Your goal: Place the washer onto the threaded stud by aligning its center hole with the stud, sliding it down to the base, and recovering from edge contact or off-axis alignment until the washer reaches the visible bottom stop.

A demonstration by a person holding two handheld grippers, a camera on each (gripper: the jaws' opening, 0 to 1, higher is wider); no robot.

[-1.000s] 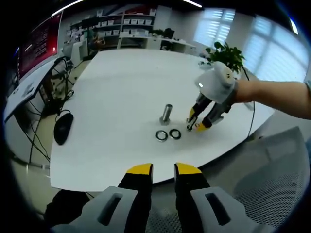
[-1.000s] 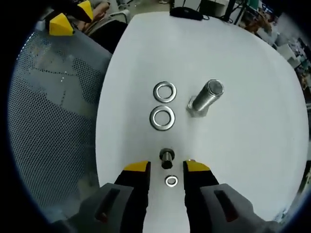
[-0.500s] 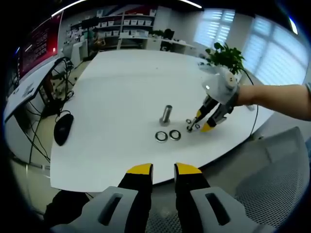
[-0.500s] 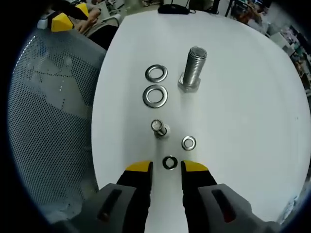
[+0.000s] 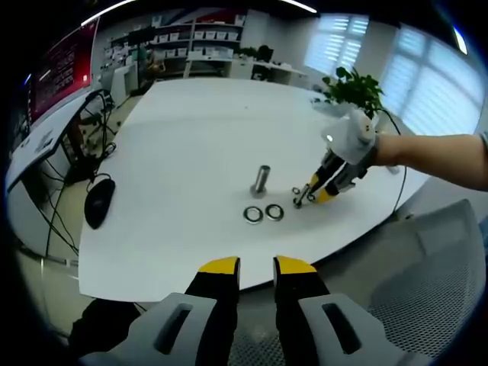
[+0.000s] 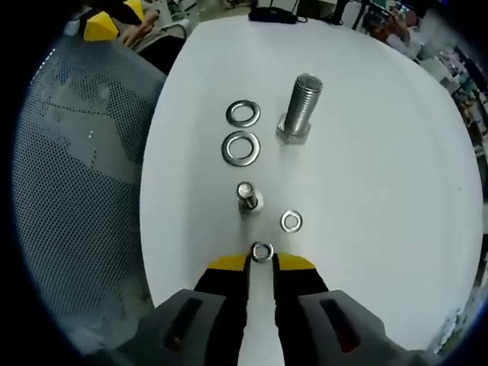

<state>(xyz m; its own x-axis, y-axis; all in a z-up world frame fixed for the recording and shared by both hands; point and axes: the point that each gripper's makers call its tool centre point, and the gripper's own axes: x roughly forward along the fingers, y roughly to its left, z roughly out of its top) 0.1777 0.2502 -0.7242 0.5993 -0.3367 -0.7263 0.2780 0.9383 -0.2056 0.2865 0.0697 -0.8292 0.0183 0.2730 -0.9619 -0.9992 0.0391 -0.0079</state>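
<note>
A short threaded stud (image 6: 246,194) stands upright on the white table (image 6: 381,152), just ahead of my right gripper (image 6: 261,261). Its jaws have come in on a small washer (image 6: 262,251), which sits between the yellow tips at table level. A second small washer (image 6: 290,221) lies flat to the right of the stud. In the left gripper view, the right gripper (image 5: 311,195) comes in from the right, held by a hand, low over the small parts. My left gripper (image 5: 256,267) hangs off the table's near edge, open and holding nothing.
A large bolt (image 6: 299,107) stands head-down farther along the table, with two large washers (image 6: 241,147) (image 6: 243,113) beside it. A mesh chair (image 6: 76,191) sits off the table's edge. A black mouse (image 5: 98,200) and a potted plant (image 5: 354,85) are near other edges.
The right gripper's jaws have narrowed from open onto the small washer that lay between its tips. The left gripper has stayed still.
</note>
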